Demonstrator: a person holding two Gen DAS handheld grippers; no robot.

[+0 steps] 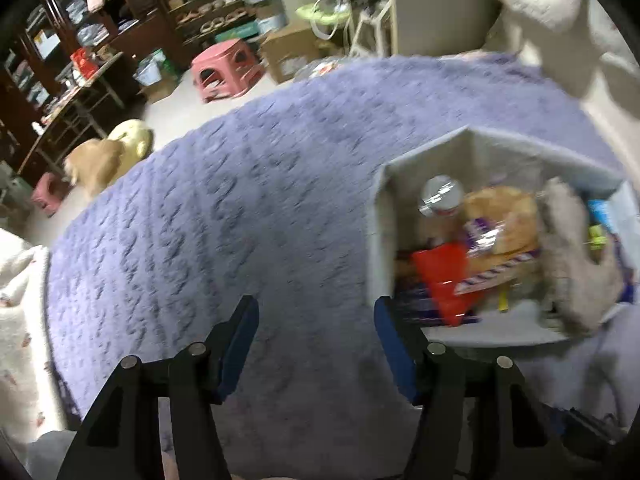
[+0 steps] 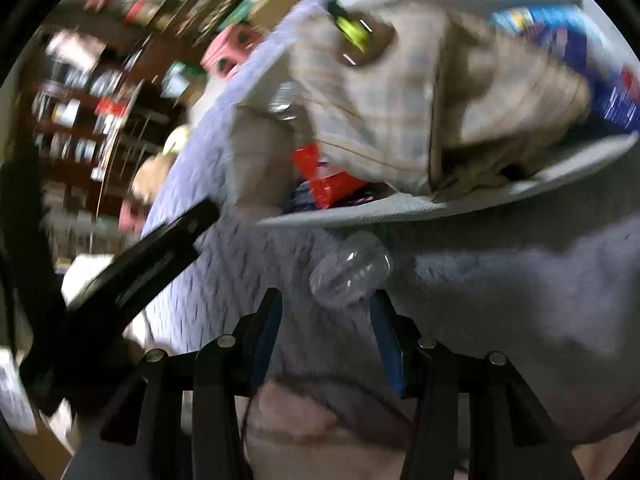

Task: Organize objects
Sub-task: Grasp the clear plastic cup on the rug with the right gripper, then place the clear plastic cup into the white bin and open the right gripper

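- So the thing that matters here: a small clear plastic bottle (image 2: pixel 350 274) is lying on the purple blanket (image 2: pixel 500 280), right off the tips of my right gripper (image 2: pixel 326 312), at roughly 1 o'clock from the gap in the right wrist view.
- Those jaws are partway apart, nothing clamped. The bottle sits at the tips, closer to the right-hand finger, not squarely between them. Can't tell if it's brushing that finger, it's all pretty blurry.
- Its long axis looks slanted, roughly 8 o'clock to 2 o'clock, so I reckon I'd need to shift a touch toward 1 o'clock and maybe roll the wrist to pinch across the body.
- Just past the bottle at 12 o'clock is the grey bin (image 2: pixel 360 208), already stuffed: a plaid cloth thing (image 2: pixel 380 112), a red packet (image 2: pixel 320 172), more.
- My left gripper (image 1: pixel 316 340) is about half open and empty, over bare blanket, with the bin at its 2 o'clock. No bottle visible by it, so right is clearly the nearer one.
- Guessing the bottle goes in the bin.
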